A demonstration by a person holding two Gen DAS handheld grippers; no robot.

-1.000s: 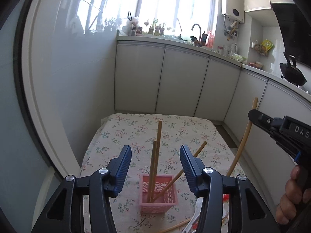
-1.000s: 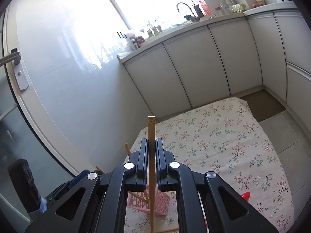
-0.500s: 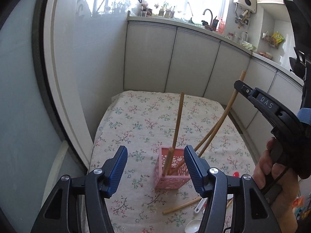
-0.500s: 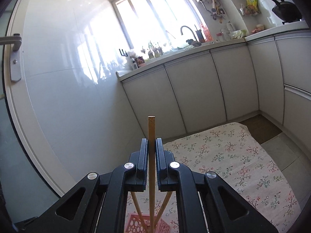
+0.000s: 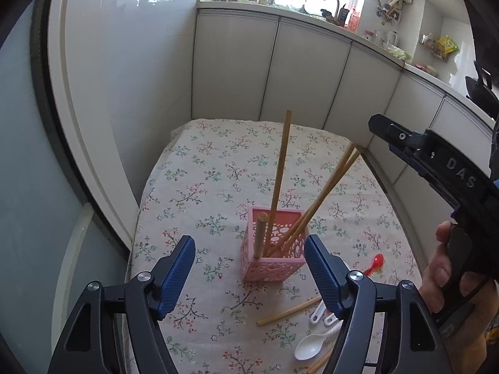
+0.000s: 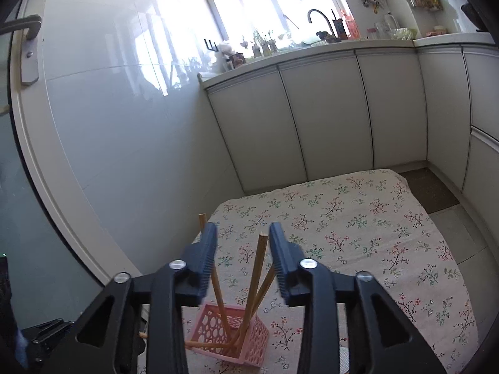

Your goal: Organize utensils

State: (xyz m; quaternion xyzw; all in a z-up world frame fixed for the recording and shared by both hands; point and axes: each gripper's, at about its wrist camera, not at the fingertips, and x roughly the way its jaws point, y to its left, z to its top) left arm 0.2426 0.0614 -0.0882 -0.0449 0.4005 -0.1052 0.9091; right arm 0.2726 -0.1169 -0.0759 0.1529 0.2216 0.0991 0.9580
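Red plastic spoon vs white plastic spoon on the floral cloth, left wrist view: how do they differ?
Colour: the red plastic spoon is bright red and the white plastic spoon plain white. Place: the red one lies right of the pink perforated basket, while the white one lies nearer the camera, below the loose wooden chopstick. Visibility: the left gripper hides the red spoon's handle and part of the white one's. Both lie flat outside the basket.

Black gripper frames (image 5: 249, 268), blue ribbed pads (silver screws), "DAS" lettering.
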